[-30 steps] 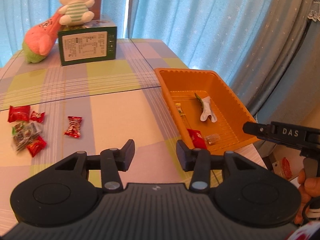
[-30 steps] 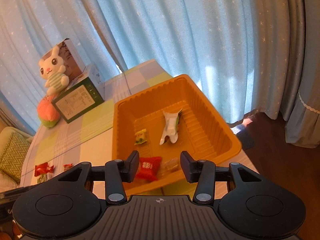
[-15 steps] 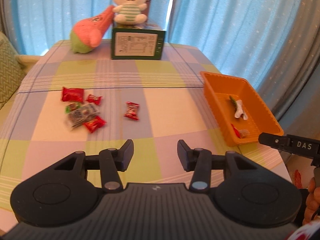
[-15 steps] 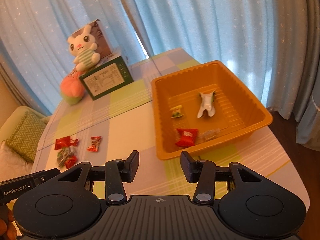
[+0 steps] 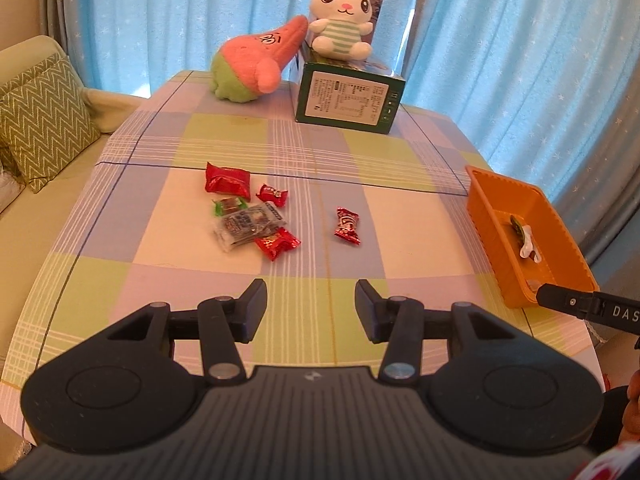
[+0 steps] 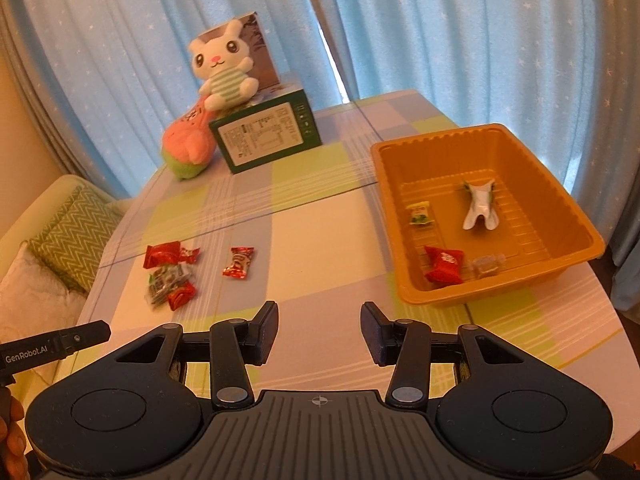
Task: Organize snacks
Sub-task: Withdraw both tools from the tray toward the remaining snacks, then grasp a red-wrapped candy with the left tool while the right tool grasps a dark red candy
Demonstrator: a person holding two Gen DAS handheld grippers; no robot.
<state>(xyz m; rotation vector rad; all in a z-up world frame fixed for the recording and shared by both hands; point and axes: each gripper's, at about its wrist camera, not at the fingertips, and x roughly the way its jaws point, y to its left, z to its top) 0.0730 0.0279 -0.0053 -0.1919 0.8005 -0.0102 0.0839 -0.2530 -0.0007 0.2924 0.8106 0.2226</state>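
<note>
An orange tray (image 6: 578, 216) sits at the table's right side and holds several snacks: a red packet (image 6: 444, 264), a white-green wrapper (image 6: 480, 210), a small yellow-green packet (image 6: 419, 215) and a clear candy (image 6: 488, 266). On the table lie a lone red candy (image 5: 347, 225) and a cluster of several snacks (image 5: 248, 212); both show in the right wrist view too, the red candy (image 6: 239, 263) beside the cluster (image 6: 170, 276). My left gripper (image 5: 310, 308) is open and empty above the table's near edge. My right gripper (image 6: 319, 334) is open and empty, near the tray.
At the table's far side stand a green box (image 5: 348, 100) with a white bunny plush (image 5: 342, 20) on top and a pink plush (image 5: 260, 64) beside it. A sofa with a zigzag cushion (image 5: 40, 116) is on the left. Blue curtains hang behind.
Both grippers have pulled back and turned left, away from the tray. The loose snacks on the table now lie ahead of them. Both stay open and empty.
</note>
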